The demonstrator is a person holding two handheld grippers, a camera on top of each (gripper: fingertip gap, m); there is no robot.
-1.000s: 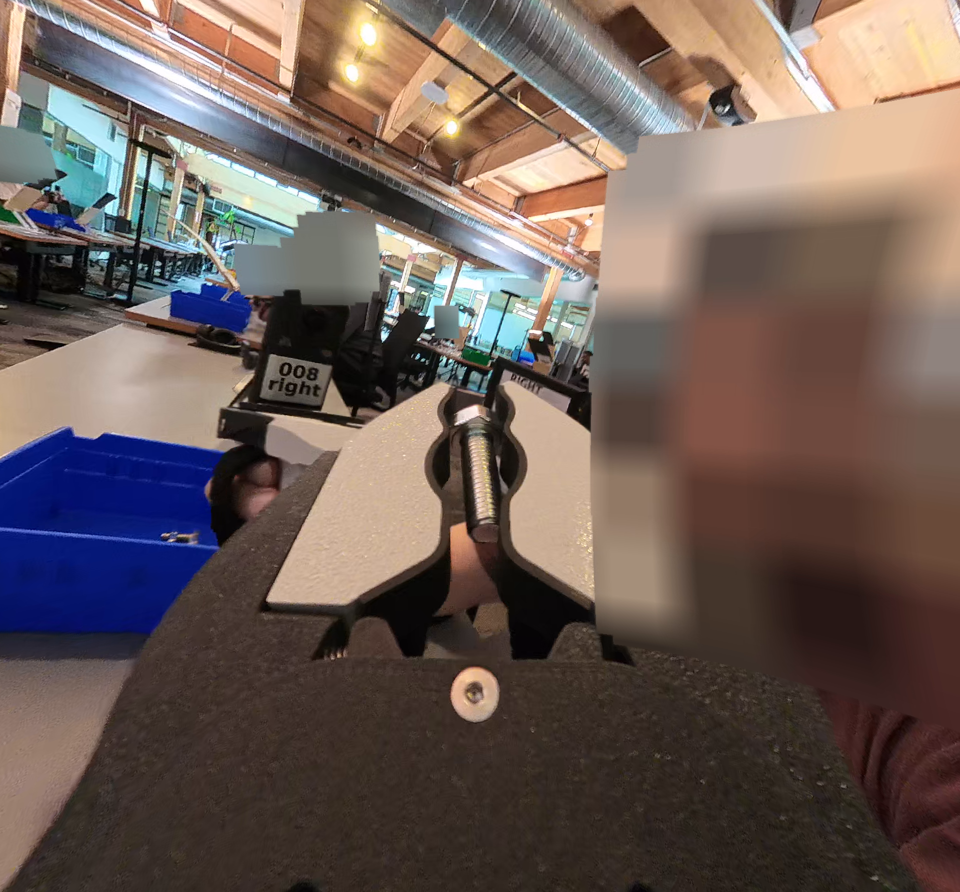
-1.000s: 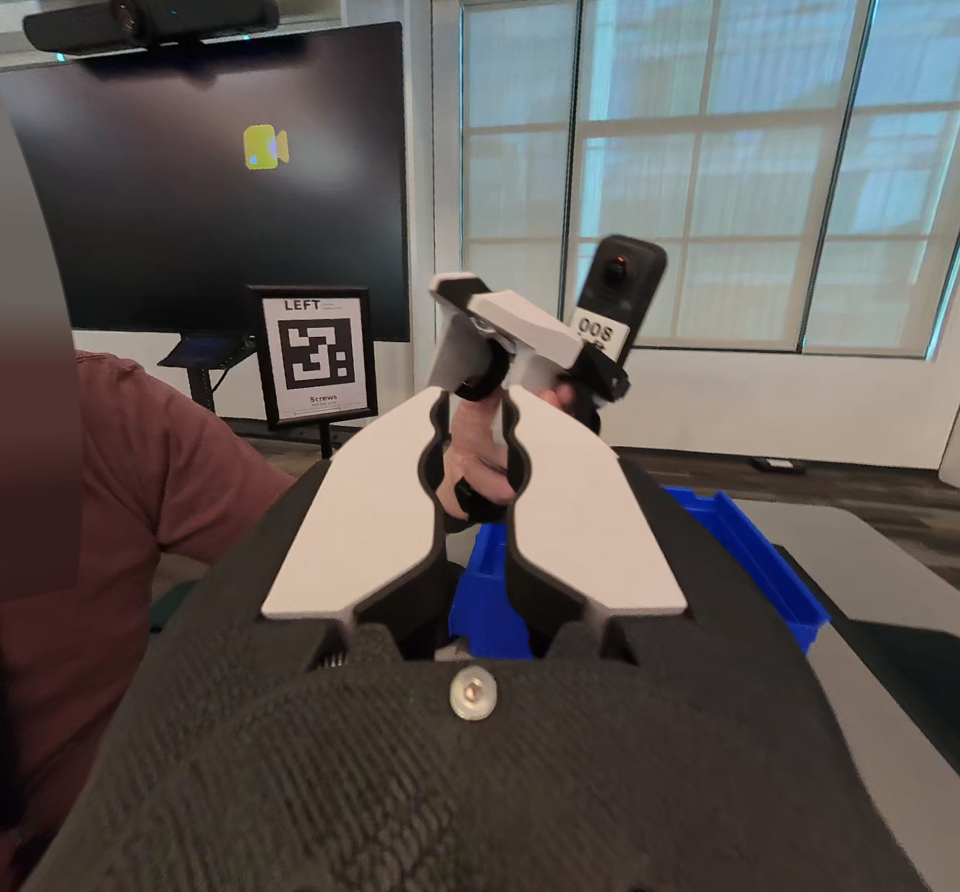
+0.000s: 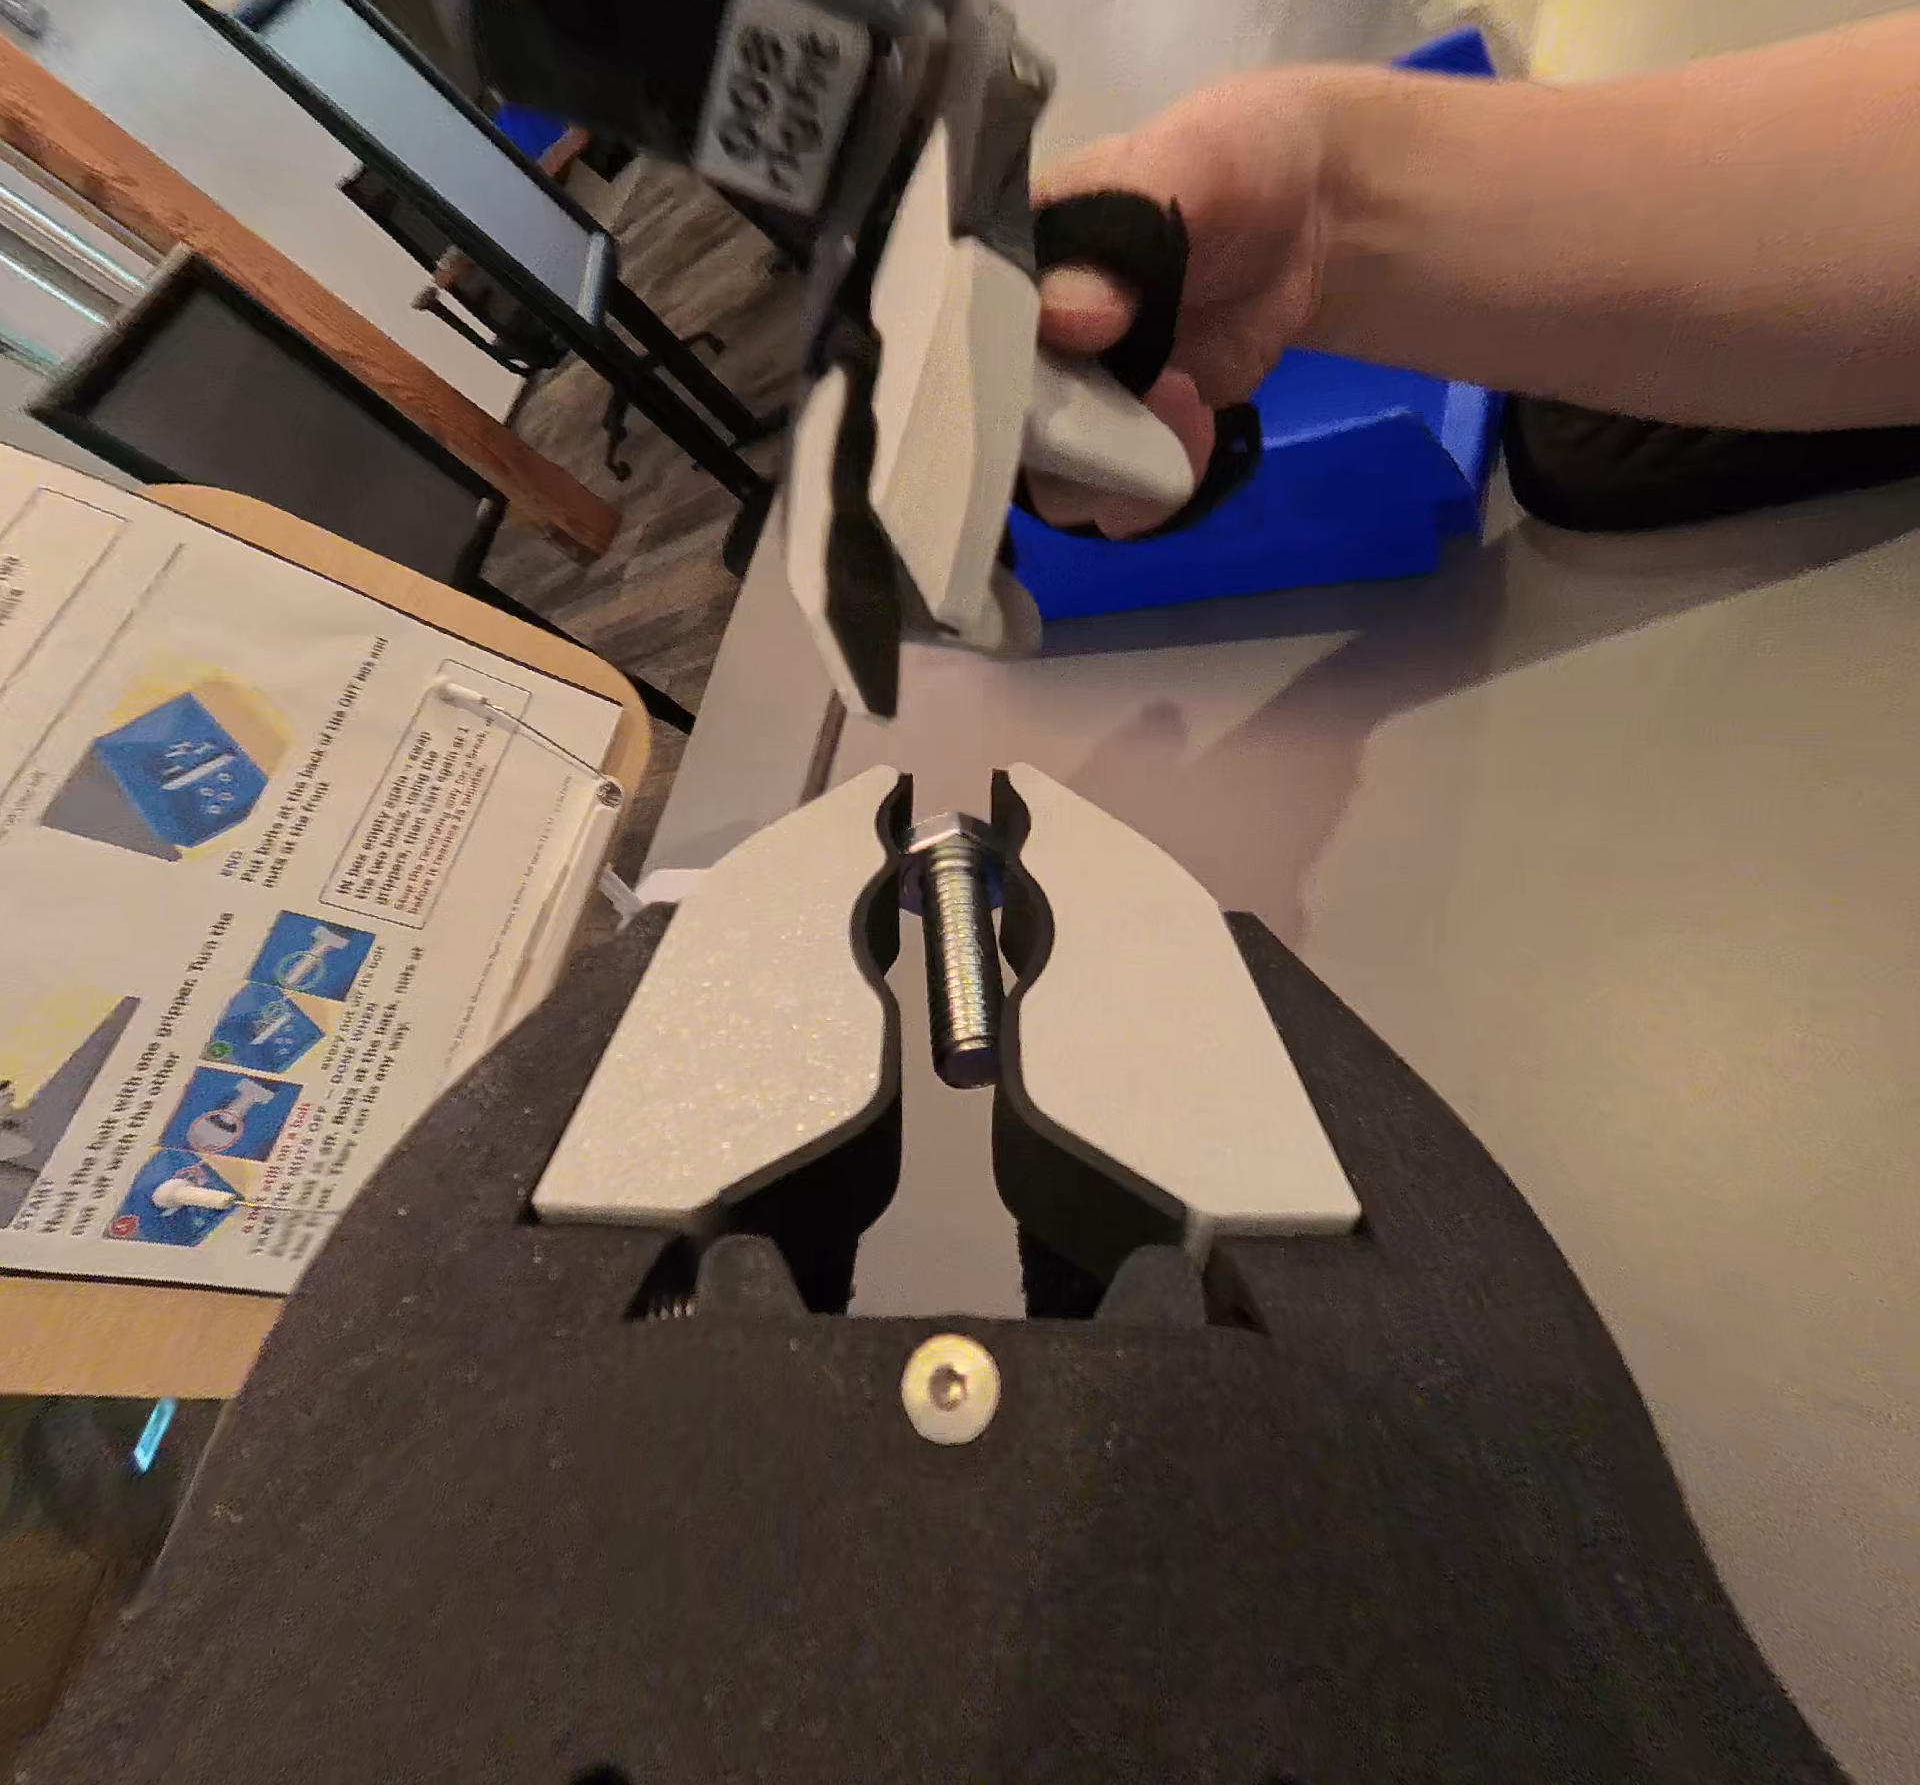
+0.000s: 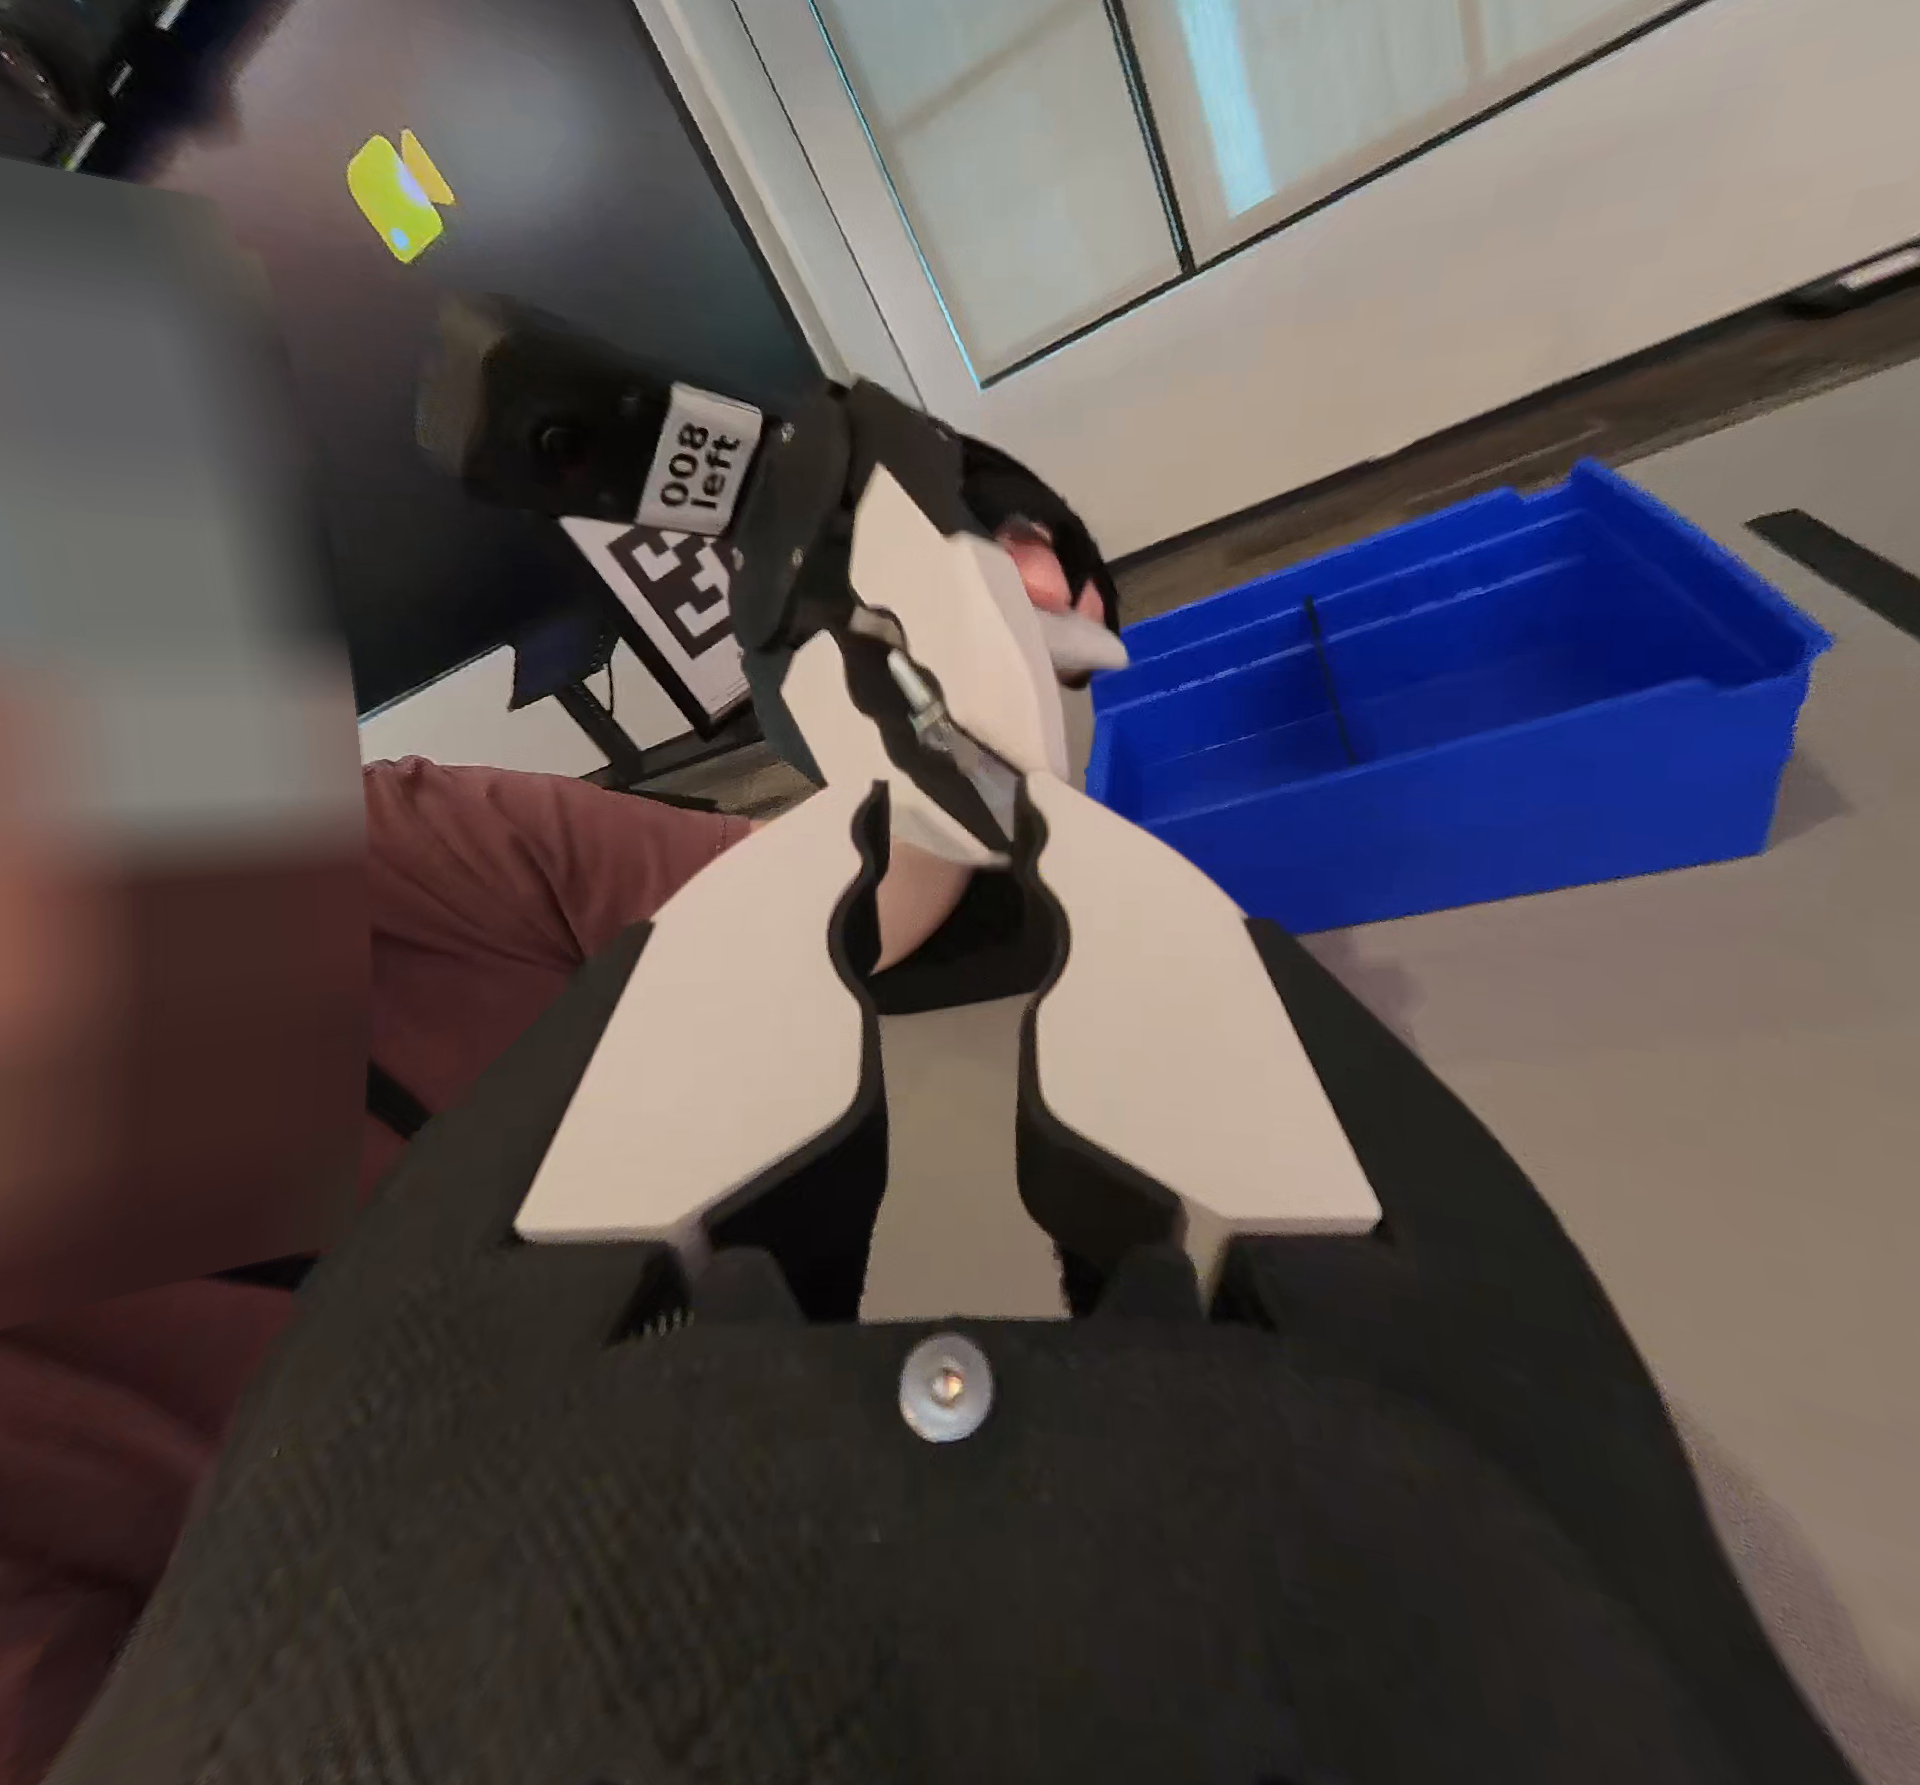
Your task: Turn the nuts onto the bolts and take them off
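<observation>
Currently, left gripper (image 3: 948, 805) is clamping a steel bolt (image 3: 958, 956) by its hex head near the fingertips, threaded shank pointing back toward the camera, no nut seen on it. Right gripper (image 4: 956, 816) is sitting partly open, nothing btwn its fingers, tips just beside the left unit. Blue bin (image 4: 1558, 696) is resting on grey table (image 3: 1558, 904) behind. Instruction sheet (image 3: 260, 904) is lying at left.

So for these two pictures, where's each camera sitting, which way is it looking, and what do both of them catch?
Left wrist view: on the left gripper, looking down at the grey table; shows its fingers clamping the bolt, plus the person's hand.
Right wrist view: on the right gripper, facing the windows; shows its empty fingers and a maroon sleeve.
Shared: the blue bin, bolt, table.
</observation>
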